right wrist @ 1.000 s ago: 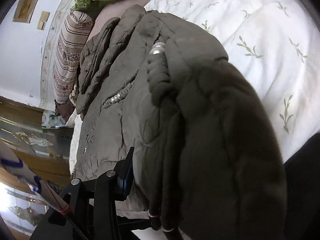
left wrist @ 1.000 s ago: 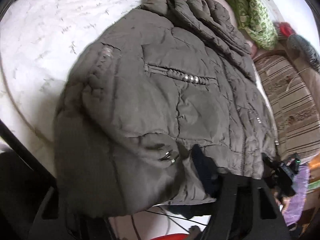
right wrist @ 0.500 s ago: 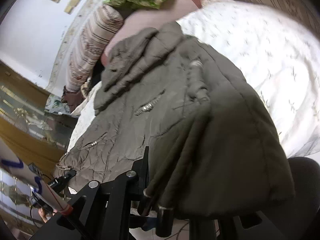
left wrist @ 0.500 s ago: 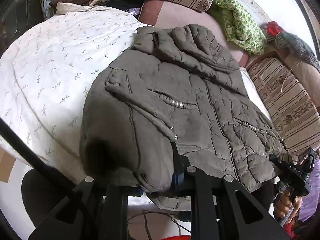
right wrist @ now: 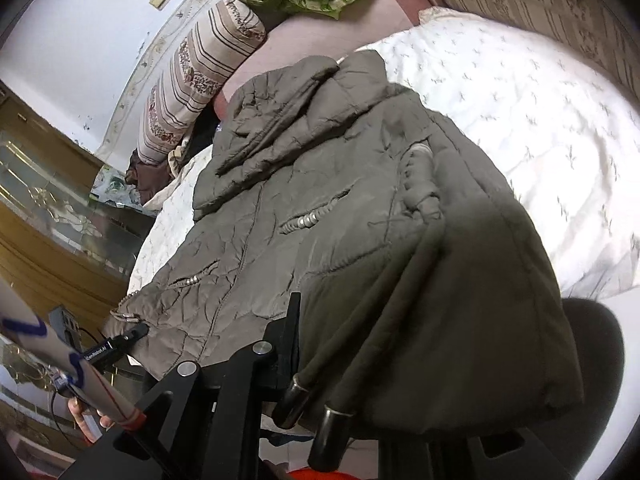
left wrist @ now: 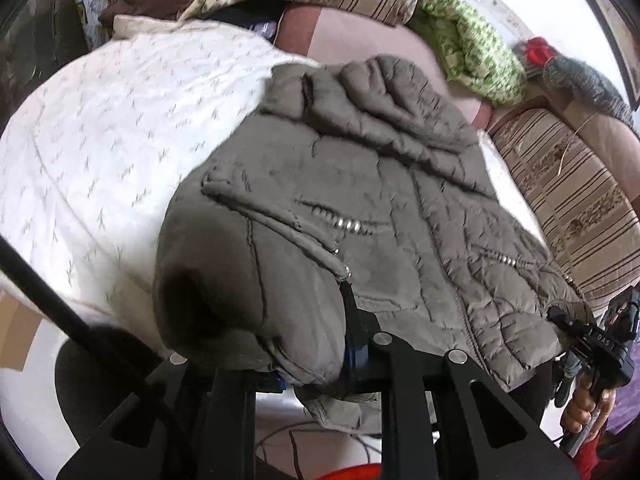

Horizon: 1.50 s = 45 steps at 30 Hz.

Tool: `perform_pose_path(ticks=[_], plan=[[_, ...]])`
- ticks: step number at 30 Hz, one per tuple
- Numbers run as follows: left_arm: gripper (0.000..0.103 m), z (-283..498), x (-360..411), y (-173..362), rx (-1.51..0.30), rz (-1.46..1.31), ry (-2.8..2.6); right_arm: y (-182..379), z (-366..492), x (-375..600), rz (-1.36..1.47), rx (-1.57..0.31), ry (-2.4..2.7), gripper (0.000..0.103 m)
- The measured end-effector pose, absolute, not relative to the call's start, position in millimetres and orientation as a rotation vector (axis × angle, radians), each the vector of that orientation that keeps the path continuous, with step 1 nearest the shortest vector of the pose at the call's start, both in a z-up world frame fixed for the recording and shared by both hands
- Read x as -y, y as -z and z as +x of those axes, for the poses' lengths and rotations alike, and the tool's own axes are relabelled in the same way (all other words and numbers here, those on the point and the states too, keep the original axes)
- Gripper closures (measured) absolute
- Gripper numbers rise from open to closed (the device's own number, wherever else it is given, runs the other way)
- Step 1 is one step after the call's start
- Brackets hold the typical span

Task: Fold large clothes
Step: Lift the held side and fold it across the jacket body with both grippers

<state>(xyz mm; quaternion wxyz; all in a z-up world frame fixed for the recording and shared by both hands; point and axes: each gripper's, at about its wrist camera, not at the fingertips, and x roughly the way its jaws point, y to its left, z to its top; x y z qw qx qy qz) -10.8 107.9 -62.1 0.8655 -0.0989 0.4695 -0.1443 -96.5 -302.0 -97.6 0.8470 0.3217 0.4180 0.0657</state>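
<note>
A grey-green quilted jacket [left wrist: 380,216] lies front up on a white bed, collar at the far end; it also shows in the right wrist view [right wrist: 320,208]. My left gripper [left wrist: 312,360] is shut on the jacket's near hem, where a folded sleeve end bulges over the fingers. My right gripper [right wrist: 340,360] is shut on the same near hem, with two dark drawcords [right wrist: 360,332] hanging over it. Most of both grippers' fingers is hidden under the cloth.
The white leaf-print bedcover [left wrist: 120,152] spreads to the left of the jacket. Striped bolsters [left wrist: 580,208] and a green knitted cloth [left wrist: 472,48] lie at the far side. A dark round stool [right wrist: 600,360] stands by the bed edge. A wooden cabinet [right wrist: 44,232] is at the left.
Both grippers have drawn back and up with the hem still held. The jacket now shows whole and flatter on the bed, with more of the bedcover in sight.
</note>
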Motion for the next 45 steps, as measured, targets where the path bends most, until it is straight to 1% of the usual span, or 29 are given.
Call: perform_pose_path(ticks=[16, 23, 28, 33, 37, 41, 45], plan=[[0.084, 56, -89, 5, -0.815, -0.211, 0.292, 28, -39, 292, 0.546, -0.776, -0.133, 0.086], [0.084, 120, -71, -6, -0.779, -0.205, 0.242, 12, 18, 296, 0.513, -0.745, -0.114, 0.086], [0.084, 173, -59, -15, -0.769, -0.170, 0.195, 4, 75, 296, 0.508, -0.669, -0.082, 0.086], [0.083, 235, -51, -19, -0.783, -0.161, 0.160, 9, 130, 302, 0.544, -0.598, -0.062, 0.086], [0.083, 297, -42, -9, -0.835, -0.167, 0.129, 23, 184, 309, 0.527, -0.582, -0.019, 0.085], [0.082, 355, -26, 13, -0.863, -0.121, 0.066, 43, 231, 317, 0.442, -0.587, 0.065, 0.083], [0.081, 401, -3, 51, -0.893, -0.050, 0.008, 72, 272, 326, 0.373, -0.627, 0.127, 0.083]])
